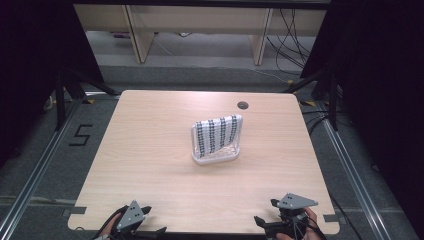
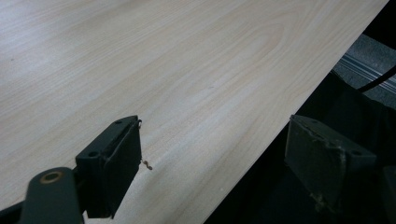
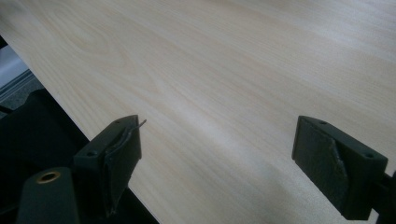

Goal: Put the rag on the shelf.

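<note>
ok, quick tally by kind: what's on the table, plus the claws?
White rack: 1
Black-and-white patterned cloth, draped over the rack: 1
Claws: 2, both open and holding nothing: left claw and right claw, at the near edge of the table
Total: 4

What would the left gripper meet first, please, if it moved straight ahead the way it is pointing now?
Probably only bare tabletop. The left gripper, jaws wide open, looks along the wood near the table's front edge, and nothing stands in that line. The white rack holding a checked cloth seems off to one side, though depth is uncertain.
</note>
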`<state>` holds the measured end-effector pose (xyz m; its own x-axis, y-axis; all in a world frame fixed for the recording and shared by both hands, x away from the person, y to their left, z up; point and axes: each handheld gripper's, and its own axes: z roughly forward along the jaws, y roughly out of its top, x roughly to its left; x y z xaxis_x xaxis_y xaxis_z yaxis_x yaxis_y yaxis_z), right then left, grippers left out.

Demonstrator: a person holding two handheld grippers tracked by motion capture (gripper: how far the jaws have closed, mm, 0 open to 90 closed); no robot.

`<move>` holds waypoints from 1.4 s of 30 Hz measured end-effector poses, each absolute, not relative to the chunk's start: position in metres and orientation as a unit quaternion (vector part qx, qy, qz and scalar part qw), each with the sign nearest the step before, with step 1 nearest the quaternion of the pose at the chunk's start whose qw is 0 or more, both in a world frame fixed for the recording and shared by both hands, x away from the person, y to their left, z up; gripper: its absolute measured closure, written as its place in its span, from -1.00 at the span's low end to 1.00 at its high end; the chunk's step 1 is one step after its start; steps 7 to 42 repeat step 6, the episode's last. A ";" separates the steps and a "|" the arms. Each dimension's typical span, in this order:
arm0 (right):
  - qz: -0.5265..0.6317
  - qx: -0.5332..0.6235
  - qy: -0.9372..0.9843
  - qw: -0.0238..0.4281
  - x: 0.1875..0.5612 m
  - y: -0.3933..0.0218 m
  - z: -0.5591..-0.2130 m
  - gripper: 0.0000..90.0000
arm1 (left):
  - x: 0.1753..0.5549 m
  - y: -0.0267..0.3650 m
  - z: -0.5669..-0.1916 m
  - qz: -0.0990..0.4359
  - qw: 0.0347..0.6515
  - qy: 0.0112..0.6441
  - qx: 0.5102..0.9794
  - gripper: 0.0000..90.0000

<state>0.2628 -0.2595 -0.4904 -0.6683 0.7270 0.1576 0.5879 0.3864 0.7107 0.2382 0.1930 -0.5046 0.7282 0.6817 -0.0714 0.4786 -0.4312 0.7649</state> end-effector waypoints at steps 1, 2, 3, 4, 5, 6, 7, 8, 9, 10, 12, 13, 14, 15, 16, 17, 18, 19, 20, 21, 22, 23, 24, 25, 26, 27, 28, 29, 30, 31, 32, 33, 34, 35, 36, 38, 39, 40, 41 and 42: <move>0.387 0.397 0.828 0.090 0.263 -0.260 -0.491 -0.63 | 0.238 0.192 -0.505 0.121 0.407 0.349 0.835 -0.60; 0.387 0.398 0.827 0.089 0.263 -0.260 -0.490 -0.63 | 0.238 0.192 -0.505 0.121 0.407 0.349 0.835 -0.60; 0.388 0.393 0.829 0.091 0.264 -0.261 -0.491 -0.63 | 0.239 0.193 -0.505 0.125 0.400 0.345 0.840 -0.60; 0.388 0.389 0.830 0.093 0.264 -0.261 -0.491 -0.63 | 0.239 0.193 -0.505 0.124 0.399 0.346 0.840 -0.60; 0.389 0.388 0.830 0.094 0.264 -0.261 -0.491 -0.63 | 0.239 0.192 -0.505 0.119 0.406 0.351 0.835 -0.60; 0.389 0.388 0.830 0.094 0.264 -0.261 -0.491 -0.63 | 0.239 0.192 -0.505 0.119 0.406 0.351 0.835 -0.60; 0.389 0.388 0.830 0.094 0.264 -0.261 -0.491 -0.63 | 0.239 0.192 -0.505 0.119 0.406 0.351 0.835 -0.60; 0.389 0.388 0.830 0.094 0.264 -0.261 -0.491 -0.63 | 0.239 0.192 -0.505 0.119 0.406 0.351 0.835 -0.60; 0.389 0.388 0.830 0.094 0.264 -0.261 -0.491 -0.63 | 0.239 0.192 -0.505 0.119 0.406 0.351 0.835 -0.60; 0.389 0.388 0.830 0.094 0.264 -0.261 -0.491 -0.63 | 0.239 0.192 -0.505 0.119 0.406 0.351 0.835 -0.60; 0.389 0.388 0.830 0.094 0.264 -0.261 -0.491 -0.63 | 0.239 0.192 -0.505 0.119 0.406 0.351 0.835 -0.60; 0.389 0.388 0.830 0.094 0.264 -0.261 -0.491 -0.63 | 0.239 0.192 -0.505 0.119 0.406 0.351 0.835 -0.60; 0.389 0.388 0.830 0.094 0.264 -0.261 -0.491 -0.63 | 0.239 0.192 -0.505 0.119 0.406 0.351 0.835 -0.60; 0.389 0.388 0.830 0.094 0.264 -0.261 -0.491 -0.63 | 0.239 0.192 -0.505 0.119 0.406 0.351 0.835 -0.60; 0.389 0.388 0.830 0.094 0.264 -0.261 -0.491 -0.63 | 0.239 0.192 -0.505 0.119 0.406 0.351 0.835 -0.60; 0.389 0.388 0.830 0.094 0.264 -0.261 -0.491 -0.63 | 0.239 0.192 -0.505 0.119 0.406 0.351 0.835 -0.60; 0.389 0.388 0.830 0.094 0.264 -0.261 -0.491 -0.63 | 0.239 0.192 -0.505 0.119 0.406 0.351 0.835 -0.60; 0.389 0.388 0.830 0.094 0.264 -0.261 -0.491 -0.63 | 0.239 0.192 -0.505 0.119 0.406 0.351 0.835 -0.60; 0.389 0.388 0.830 0.094 0.264 -0.261 -0.491 -0.63 | 0.239 0.192 -0.505 0.119 0.406 0.351 0.835 -0.60; 0.389 0.388 0.830 0.094 0.264 -0.261 -0.491 -0.63 | 0.239 0.192 -0.505 0.119 0.406 0.351 0.835 -0.60; 0.389 0.388 0.830 0.094 0.264 -0.261 -0.491 -0.63 | 0.239 0.192 -0.505 0.119 0.406 0.351 0.835 -0.60; 0.389 0.388 0.830 0.094 0.264 -0.261 -0.491 -0.63 | 0.239 0.192 -0.505 0.119 0.406 0.351 0.835 -0.60; 0.389 0.388 0.830 0.094 0.264 -0.261 -0.491 -0.63 | 0.239 0.192 -0.505 0.119 0.406 0.351 0.835 -0.60; 0.389 0.388 0.830 0.094 0.264 -0.261 -0.491 -0.63 | 0.239 0.192 -0.505 0.119 0.406 0.351 0.835 -0.60; 0.389 0.388 0.830 0.094 0.264 -0.261 -0.491 -0.63 | 0.239 0.192 -0.505 0.119 0.406 0.351 0.835 -0.60; 0.389 0.388 0.830 0.094 0.264 -0.261 -0.491 -0.63 | 0.239 0.192 -0.505 0.119 0.406 0.351 0.835 -0.60; 0.389 0.388 0.830 0.094 0.264 -0.261 -0.491 -0.63 | 0.239 0.192 -0.505 0.119 0.406 0.351 0.835 -0.60; 0.389 0.388 0.830 0.094 0.264 -0.261 -0.491 -0.63 | 0.239 0.192 -0.505 0.119 0.406 0.351 0.835 -0.60; 0.389 0.388 0.830 0.094 0.264 -0.261 -0.491 -0.63 | 0.239 0.192 -0.505 0.119 0.406 0.351 0.835 -0.60; 0.389 0.388 0.830 0.094 0.264 -0.261 -0.491 -0.63 | 0.239 0.192 -0.505 0.119 0.406 0.351 0.835 -0.60; 0.389 0.388 0.830 0.094 0.264 -0.261 -0.491 -0.63 | 0.239 0.192 -0.505 0.119 0.406 0.351 0.835 -0.60; 0.389 0.388 0.830 0.094 0.264 -0.261 -0.491 -0.63 | 0.239 0.192 -0.505 0.119 0.406 0.351 0.835 -0.60; 0.389 0.388 0.830 0.094 0.264 -0.261 -0.491 -0.63 | 0.239 0.192 -0.505 0.119 0.406 0.351 0.835 -0.60; 0.389 0.388 0.830 0.094 0.264 -0.261 -0.491 -0.63 | 0.239 0.192 -0.505 0.119 0.406 0.351 0.835 -0.60; 0.389 0.388 0.830 0.094 0.264 -0.261 -0.491 -0.63 | 0.239 0.192 -0.505 0.119 0.406 0.351 0.835 -0.60; 0.389 0.388 0.830 0.094 0.264 -0.261 -0.491 -0.63 | 0.239 0.192 -0.505 0.119 0.406 0.351 0.835 -0.60; 0.389 0.388 0.830 0.094 0.264 -0.261 -0.491 -0.63 | 0.239 0.192 -0.505 0.119 0.406 0.351 0.835 -0.60; 0.389 0.388 0.830 0.094 0.264 -0.261 -0.491 -0.63 | 0.239 0.192 -0.505 0.119 0.406 0.351 0.835 -0.60; 0.389 0.388 0.830 0.094 0.264 -0.261 -0.491 -0.63 | 0.239 0.192 -0.505 0.119 0.406 0.351 0.835 -0.60; 0.389 0.388 0.830 0.094 0.264 -0.261 -0.491 -0.63 | 0.239 0.192 -0.505 0.119 0.406 0.351 0.835 -0.60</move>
